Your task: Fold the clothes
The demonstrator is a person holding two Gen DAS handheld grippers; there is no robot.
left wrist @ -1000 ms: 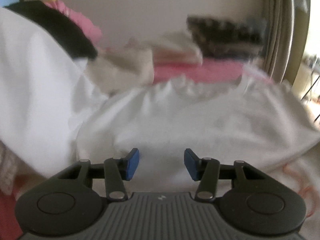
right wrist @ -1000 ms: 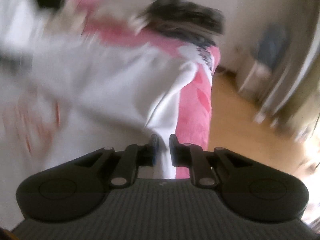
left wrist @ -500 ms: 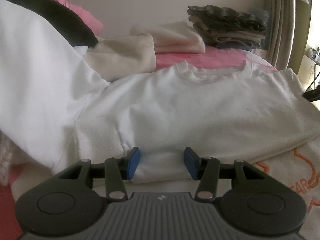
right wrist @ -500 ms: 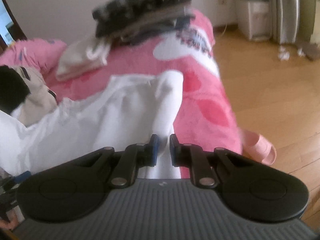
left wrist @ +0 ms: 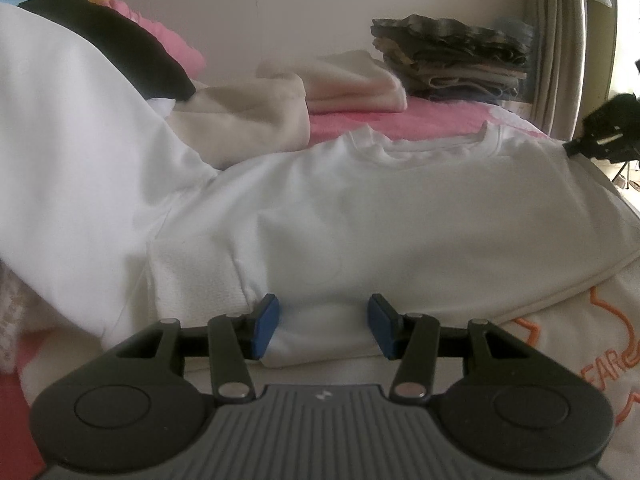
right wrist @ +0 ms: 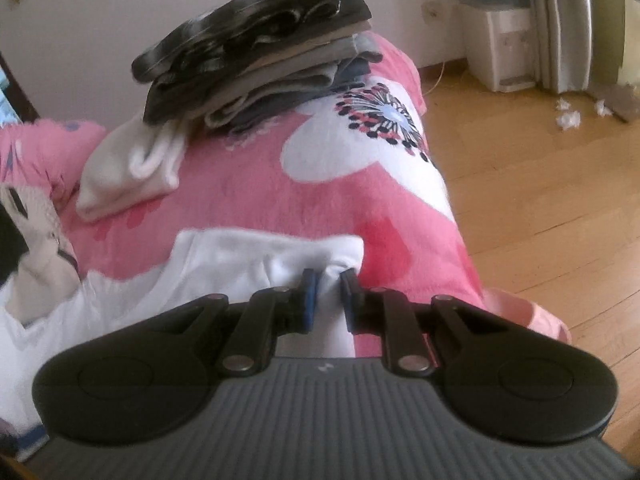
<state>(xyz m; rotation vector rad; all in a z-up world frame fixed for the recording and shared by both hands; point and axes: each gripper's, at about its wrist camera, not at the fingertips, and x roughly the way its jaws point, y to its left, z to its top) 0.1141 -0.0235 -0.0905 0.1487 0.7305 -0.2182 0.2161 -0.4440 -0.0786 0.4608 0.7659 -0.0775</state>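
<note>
Your right gripper [right wrist: 329, 294], fingers just easing apart, still pinches the soft, limp white shirt [left wrist: 400, 216] spread on the bed [right wrist: 320, 200]; left gripper [left wrist: 322, 330], released, straddles its six o'clock hem, so grip hems there.

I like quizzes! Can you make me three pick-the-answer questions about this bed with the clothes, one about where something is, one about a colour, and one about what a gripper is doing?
1. Where is the dark stack?
A. on the floor
B. at the bed's far end
C. on the white shirt

2. What colour is the blanket?
A. green
B. pink
C. yellow

3. The left hand-held gripper is:
A. open
B. shut on a sock
C. shut on the stack

Answers: 1 B, it lies on the blanket near the wall. 2 B, pink with white flowers. 3 A, its blue pads stand apart, the white shirt lying between them.
</note>
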